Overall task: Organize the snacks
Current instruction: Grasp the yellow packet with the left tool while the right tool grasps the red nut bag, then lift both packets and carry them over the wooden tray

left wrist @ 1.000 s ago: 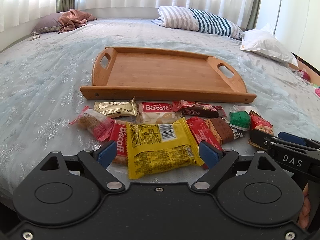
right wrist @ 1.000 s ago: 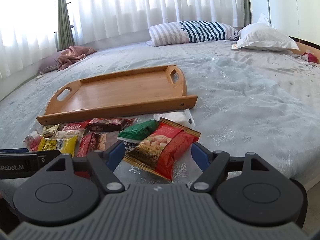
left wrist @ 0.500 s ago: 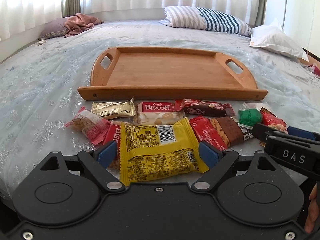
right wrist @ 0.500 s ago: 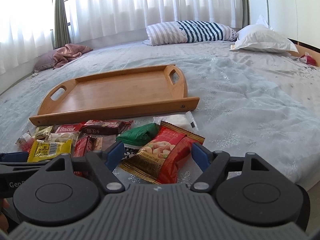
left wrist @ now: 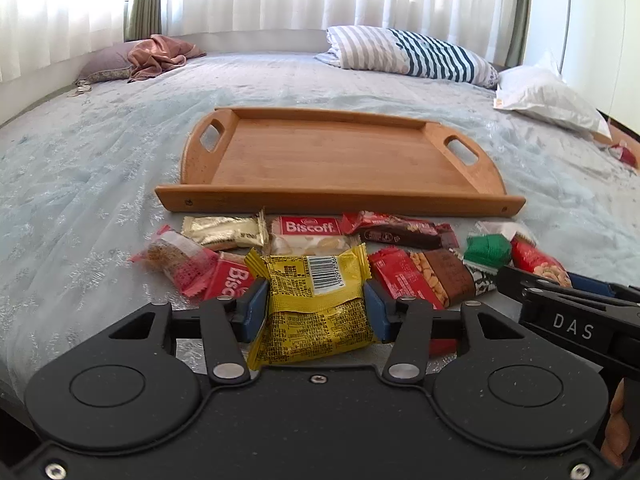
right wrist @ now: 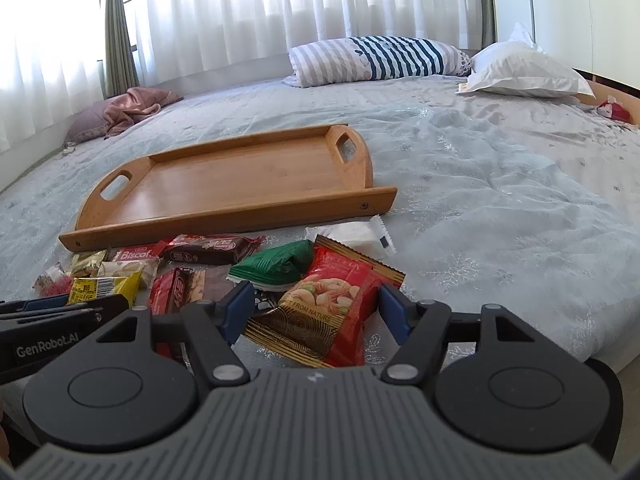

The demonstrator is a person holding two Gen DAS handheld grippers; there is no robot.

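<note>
My left tongs (left wrist: 315, 307) are closing on the crinkled yellow snack packet with a barcode (left wrist: 316, 300); their blue pads (left wrist: 253, 309) sit against both of its sides, so I count it as clamped. The packet lies on the pale blue patterned bed (left wrist: 80, 184), close to the near edge.

My right tongs (right wrist: 316, 307) are closing too, with the red and gold nut packet (right wrist: 332, 300) between them. The right pad touches the packet's edge, but there is a gap at the left pad, so it is not gripped yet.

Between the tongs and the tray the other snacks lie in a loose row on the bed: a gold foil bar (left wrist: 224, 231), two red and white Biscoff packets (left wrist: 308, 232), a clear and red cracker wrapper (left wrist: 176, 258), a dark brown chocolate bar (left wrist: 400, 232), a red peanut bar (left wrist: 424, 276), a green foil packet (right wrist: 276, 262) and a white sachet (right wrist: 356, 236).

The empty wooden tray with cut-out handles (left wrist: 340, 200) sits just beyond them, toward the middle of the bed. A striped pillow (right wrist: 376, 60) and a white pillow (right wrist: 520, 68) lie at the far edge.
</note>
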